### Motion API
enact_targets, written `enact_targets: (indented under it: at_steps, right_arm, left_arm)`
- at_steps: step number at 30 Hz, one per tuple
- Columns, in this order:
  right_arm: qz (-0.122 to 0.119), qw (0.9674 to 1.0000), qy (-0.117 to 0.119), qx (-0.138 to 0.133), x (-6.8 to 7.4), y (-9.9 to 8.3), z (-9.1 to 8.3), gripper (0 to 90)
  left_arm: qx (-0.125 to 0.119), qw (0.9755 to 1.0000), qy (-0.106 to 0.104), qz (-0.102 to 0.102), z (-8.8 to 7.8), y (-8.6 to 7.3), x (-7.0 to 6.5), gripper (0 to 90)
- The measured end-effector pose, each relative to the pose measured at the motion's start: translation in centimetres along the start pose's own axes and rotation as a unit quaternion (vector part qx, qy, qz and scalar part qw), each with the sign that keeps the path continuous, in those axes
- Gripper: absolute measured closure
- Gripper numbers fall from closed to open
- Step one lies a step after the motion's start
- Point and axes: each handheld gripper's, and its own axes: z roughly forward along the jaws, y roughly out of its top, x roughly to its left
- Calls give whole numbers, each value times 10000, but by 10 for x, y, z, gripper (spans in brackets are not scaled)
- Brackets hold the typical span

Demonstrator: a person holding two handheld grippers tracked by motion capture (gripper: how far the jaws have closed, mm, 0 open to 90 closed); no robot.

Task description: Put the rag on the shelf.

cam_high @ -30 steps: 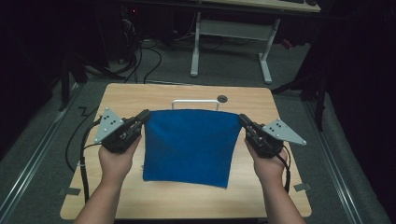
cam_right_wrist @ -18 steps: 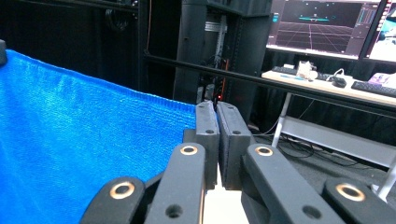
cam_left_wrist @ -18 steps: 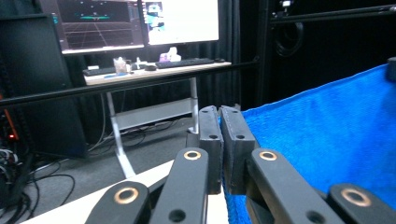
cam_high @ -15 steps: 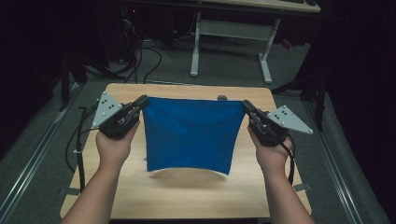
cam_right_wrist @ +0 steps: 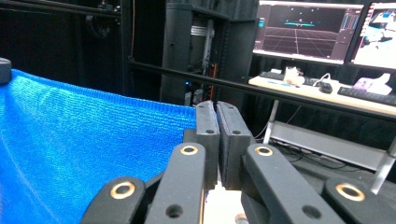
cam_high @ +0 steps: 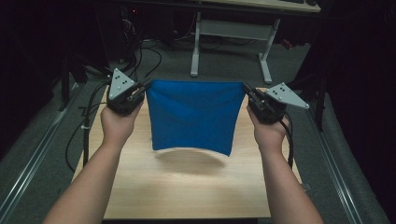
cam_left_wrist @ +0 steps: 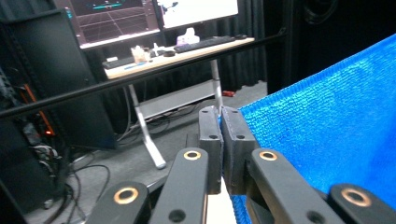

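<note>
- Blue cloth (cam_high: pixel 194 116): we see it stretched between the two tongs at the centre of the high view, its upper edge taut and level, its lower edge hanging free above the surface (cam_high: pixel 187 186) and casting a shadow there.
- Left tongs (cam_high: pixel 142 91): we find them at the upper left of the cloth; in the left gripper view the jaws stand pressed together on the cloth's corner (cam_left_wrist: pixel 303 140).
- Right tongs (cam_high: pixel 247 93): we find them at the cloth's upper right corner; in the right gripper view the jaws are likewise clamped tight on the fabric's edge (cam_right_wrist: pixel 93 140).
- Done, as we judge it: both top corners are gripped and the cloth is lifted clear of the surface, spread flat.
- Left, as we judge it: the cloth has yet to be laid down, folded or placed; we cannot tell from these views which is intended.
- Background: a second desk (cam_high: pixel 243 9) stands beyond the surface at the top of the frame.
</note>
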Motion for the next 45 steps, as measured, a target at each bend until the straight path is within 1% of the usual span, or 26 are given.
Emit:
enact_targets:
  at_steps: [4, 6, 7, 8, 11, 14, 15, 16, 21, 22, 23, 24, 27, 28, 30, 31, 33, 34, 35, 37, 38, 39, 40, 43, 44, 45]
  right_arm:
    - [46, 10000, -23, -21, -8, 7, 12, 889]
    - [26, 10000, -65, -45, -13, 11, 25, 889]
    - [26, 10000, -65, -45, -13, 11, 25, 889]
    - [38, 9999, -93, -34, -17, 12, 33, 889]
    - [27, 9999, -112, -3, -20, 12, 40, 889]
    - [44, 9998, -107, 140, -29, 7, 59, 889]
    - [44, 9998, -107, 140, -29, 7, 59, 889]
    - [15, 9997, -140, 192, -34, 6, 68, 889]
    - [65, 9991, -215, 348, -46, 4, 84, 890]
    - [79, 9988, -225, 429, -51, 1, 93, 890]
    - [34, 9985, -236, 493, -53, 0, 96, 890]
    - [-14, 9978, -253, 612, -54, -3, 102, 890]
    - [-41, 9968, -293, 744, -54, -8, 110, 890]
    - [-113, 9956, -309, 881, -54, -14, 116, 891]
    - [-195, 9946, -280, 979, -53, -22, 120, 891]
    - [-195, 9946, -280, 979, -53, -22, 120, 891]
    - [-57, 9934, -185, 1135, -55, -37, 122, 891]
    - [-35, 9927, -163, 1191, -54, -44, 123, 890]
    - [-35, 9927, -163, 1191, -54, -44, 123, 890]
    - [-31, 9902, -126, 1389, -50, -63, 125, 890]
    - [-31, 9902, -126, 1389, -50, -63, 125, 890]
    - [-22, 9887, -87, 1498, -47, -76, 126, 890]
    - [3, 9883, -78, 1525, -46, -79, 125, 890]
    - [14, 9878, -20, 1556, -43, -88, 123, 890]
    - [37, 9876, 16, 1569, -40, -94, 119, 890]
    - [37, 9876, 16, 1569, -40, -94, 119, 890]
  left_arm:
    - [-7, 10000, 88, 44, 11, 8, 6, 879]
    - [34, 9995, 230, 218, 22, 13, 9, 879]
    - [34, 9995, 230, 218, 22, 13, 9, 879]
    - [73, 9993, 291, 229, 32, 15, 14, 879]
    - [191, 9989, 357, 240, 44, 15, 19, 878]
    - [278, 9982, 442, 284, 61, 15, 24, 879]
    - [278, 9982, 442, 284, 61, 15, 24, 878]
    - [359, 9977, 463, 333, 70, 16, 25, 878]
    - [484, 9964, 540, 449, 88, 16, 26, 879]
    - [613, 9959, 533, 408, 96, 11, 27, 878]
    - [613, 9959, 533, 408, 96, 11, 27, 878]
    - [882, 9942, 535, 317, 107, 2, 28, 878]
    - [1051, 9928, 543, 198, 114, -9, 27, 878]
    - [1124, 9921, 537, 136, 117, -14, 27, 878]
    - [1374, 9896, 415, 61, 123, -31, 26, 877]
    - [1374, 9896, 415, 61, 123, -31, 26, 877]
    - [1497, 9882, 310, 49, 124, -42, 26, 878]
    - [1555, 9875, 239, -35, 124, -52, 26, 877]
    - [1555, 9875, 239, -35, 124, -52, 26, 877]
    - [1666, 9858, 89, -188, 123, -67, 25, 877]
    - [1666, 9858, 89, -188, 123, -67, 25, 877]
    - [1747, 9844, 20, -192, 123, -75, 23, 877]
    - [1789, 9836, -52, -224, 121, -85, 21, 877]
    - [1809, 9830, -110, -308, 118, -94, 20, 877]
    - [1822, 9821, -198, -428, 114, -105, 17, 877]
    - [1822, 9821, -198, -428, 114, -105, 17, 877]
